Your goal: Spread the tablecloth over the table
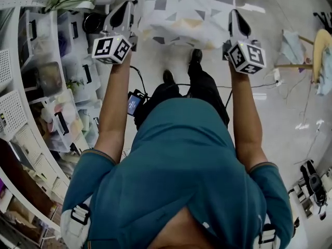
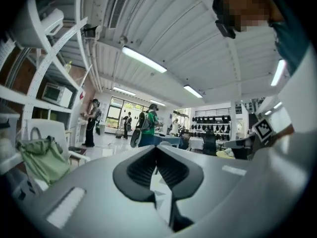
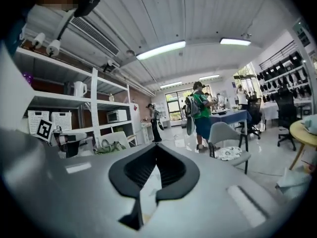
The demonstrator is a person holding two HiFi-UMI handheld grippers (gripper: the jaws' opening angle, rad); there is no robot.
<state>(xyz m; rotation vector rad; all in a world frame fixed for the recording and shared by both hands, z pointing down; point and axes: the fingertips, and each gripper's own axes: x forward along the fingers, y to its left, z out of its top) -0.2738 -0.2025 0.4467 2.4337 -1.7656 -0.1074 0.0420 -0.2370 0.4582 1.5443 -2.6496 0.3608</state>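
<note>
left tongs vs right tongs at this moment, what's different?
Left tongs are beside the shelves; right tongs are over bare floor. In the head view, left tongs tilt toward picture right, right tongs toward picture left. Shared: both are held up and shut on the cloth edge.

Tablecloth (image 1: 187,14) ahead of person (image 1: 181,165), shelves (image 1: 31,113) L.

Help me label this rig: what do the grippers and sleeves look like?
The left gripper and right gripper have pale grey bodies, black ribbed pads and a white cube each with black square markers. The sleeves are short and teal, with striped cuffs.
</note>
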